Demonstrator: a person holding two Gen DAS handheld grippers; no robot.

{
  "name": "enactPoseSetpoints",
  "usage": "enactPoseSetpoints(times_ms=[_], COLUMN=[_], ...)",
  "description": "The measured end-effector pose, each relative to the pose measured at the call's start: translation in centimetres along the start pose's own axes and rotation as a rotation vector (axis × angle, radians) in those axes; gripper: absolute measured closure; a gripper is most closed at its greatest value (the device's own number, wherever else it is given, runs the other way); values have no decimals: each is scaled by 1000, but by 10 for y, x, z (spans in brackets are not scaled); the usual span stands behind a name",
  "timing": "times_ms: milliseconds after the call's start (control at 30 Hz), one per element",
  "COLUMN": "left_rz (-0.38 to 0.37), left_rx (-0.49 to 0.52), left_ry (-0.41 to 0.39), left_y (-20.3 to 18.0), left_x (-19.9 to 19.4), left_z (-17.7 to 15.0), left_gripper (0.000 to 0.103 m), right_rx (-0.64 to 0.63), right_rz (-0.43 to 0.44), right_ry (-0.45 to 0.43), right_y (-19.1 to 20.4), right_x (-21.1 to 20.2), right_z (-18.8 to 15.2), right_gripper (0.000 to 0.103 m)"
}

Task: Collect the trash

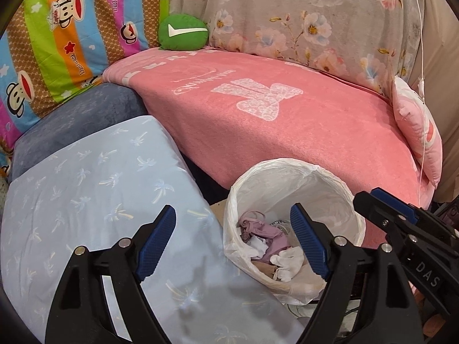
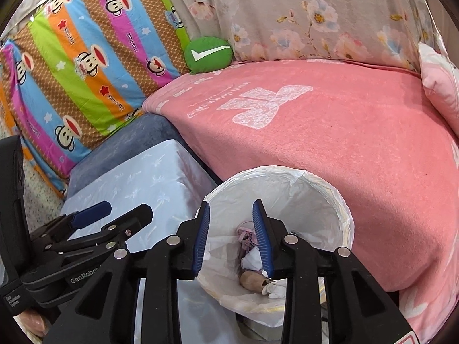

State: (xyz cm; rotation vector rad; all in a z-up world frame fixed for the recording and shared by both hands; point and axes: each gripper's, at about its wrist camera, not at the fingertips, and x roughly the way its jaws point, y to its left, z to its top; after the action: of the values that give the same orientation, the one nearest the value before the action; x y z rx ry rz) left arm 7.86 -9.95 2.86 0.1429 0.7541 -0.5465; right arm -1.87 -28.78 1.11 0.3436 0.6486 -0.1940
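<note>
Trash bin [image 1: 292,189], white liner, stands on floor between pink-covered seat [image 1: 287,120] and pale blue cushion [image 1: 86,189]. Contents: tissues, purple wrapper, brown scraps [image 2: 251,279]. No loose trash visible on seat/cushions; task prob. near done. Right gripper [image 2: 233,240]: over bin mouth, jaws part-open, empty. Left gripper [image 1: 233,242]: jaws wide, empty, touching nothing.

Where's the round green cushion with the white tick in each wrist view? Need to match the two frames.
Left wrist: round green cushion with the white tick, upper left of centre, at the back edge of the pink blanket.
Right wrist: same cushion, upper centre-left, again behind the pink blanket.
Shared landmark: white-lined trash bin, bottom centre in both.
</note>
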Motion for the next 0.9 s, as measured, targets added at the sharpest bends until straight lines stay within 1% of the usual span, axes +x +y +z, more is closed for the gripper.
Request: enactPoseSetpoints(times_ms=[33, 67, 133, 233, 367, 433, 500, 600, 667, 800, 833, 900], left_rz=[11, 20, 30, 50, 74, 81, 83, 97, 98, 103, 105, 105], left_rx=[-1, -2, 0, 5, 13, 9, 5, -1, -4, -7, -7, -7], left_ry=[-4, -10, -15, -18, -10, -3, 4, 4, 5, 14, 16, 20], left_y=[1, 2, 4, 5, 6, 8, 9, 10, 10, 10, 10, 9], left_x=[-2, -4, -8, -12, -13, -12, -12, -13, -13, -12, -12, -12], left_z=[-1, -2, -4, -8, -13, -16, -18, -21, -23, -26, -27, -28], left_gripper=[18, 16, 15, 14, 14, 14, 13, 9, 9, 9, 9, 9], right_rx=[-7, -11, -16, -35, -69, -75, -81, -93, -99, -112, -115, -117], right_rz=[-4, -9, -17, -34, -64, -74, -84, -104, -116, -133, -136, -139], right_ry=[4, 8, 16, 23, 27, 28, 33, 38, 40, 44, 45, 48], right_y=[2, 3, 4, 6, 10, 11, 11, 11, 11, 10, 10, 10], right_x=[-1, -3, -5, -8, -11, -12, -12, -12, -12, -11, -11, -10], right_z=[-1, -1, -3, -8, -13, -15, -18, -21, -23, -26, -27, -28], right_gripper=[68, 67, 61, 57, 54, 49, 48, 46, 44, 36, 32, 27])
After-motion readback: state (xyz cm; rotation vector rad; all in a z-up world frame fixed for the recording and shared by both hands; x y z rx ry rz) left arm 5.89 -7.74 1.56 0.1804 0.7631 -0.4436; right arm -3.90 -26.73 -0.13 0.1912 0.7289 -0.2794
